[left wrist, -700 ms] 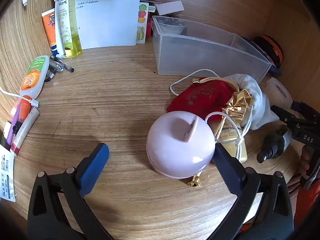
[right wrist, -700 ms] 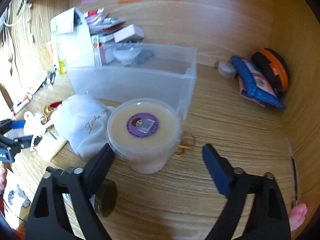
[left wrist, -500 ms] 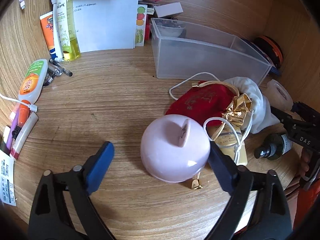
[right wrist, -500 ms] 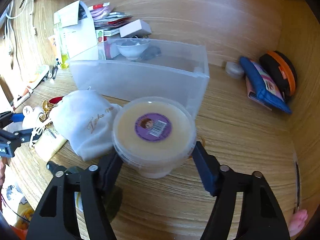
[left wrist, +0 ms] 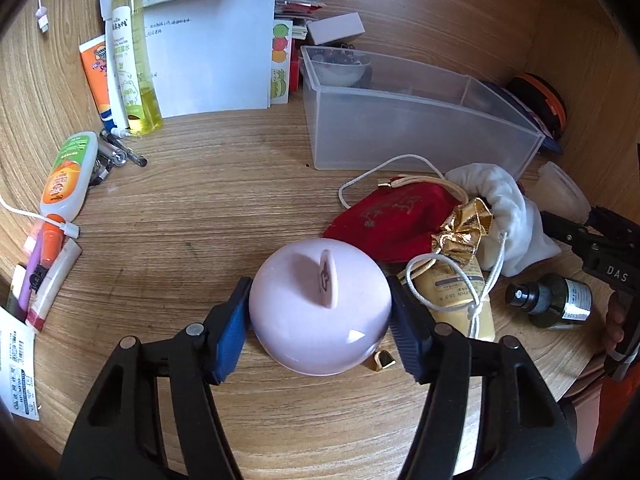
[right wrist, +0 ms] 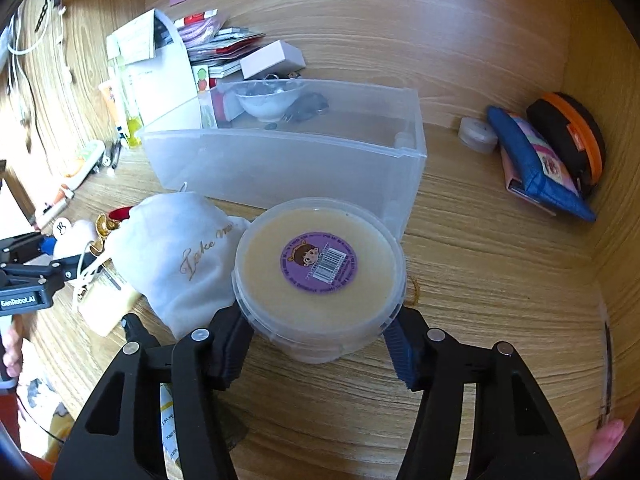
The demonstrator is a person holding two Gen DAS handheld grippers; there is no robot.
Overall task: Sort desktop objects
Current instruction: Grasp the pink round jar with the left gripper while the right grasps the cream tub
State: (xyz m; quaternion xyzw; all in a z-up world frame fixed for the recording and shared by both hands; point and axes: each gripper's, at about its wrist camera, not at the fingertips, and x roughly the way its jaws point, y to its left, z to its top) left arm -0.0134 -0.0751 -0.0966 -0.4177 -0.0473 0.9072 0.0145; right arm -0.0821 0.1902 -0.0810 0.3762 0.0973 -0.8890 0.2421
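At lower centre, the left gripper point(left wrist: 320, 316) clamps the pink dome point(left wrist: 320, 306); the right gripper point(right wrist: 318, 340) pinches the lidded tub point(right wrist: 320, 276). Both rest on the desk point(left wrist: 224, 200); the clear bin point(right wrist: 288, 164) above holds little, so sorting looks barely begun.

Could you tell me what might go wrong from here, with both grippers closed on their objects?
The left gripper pinches the smooth pink dome at its sides, so it may slip out on lifting. A white cord lies beside its right pad and might snag, dragging the red pouch. The right gripper holds the lidded tub below its rim, against the white pouch, which could get dragged along.
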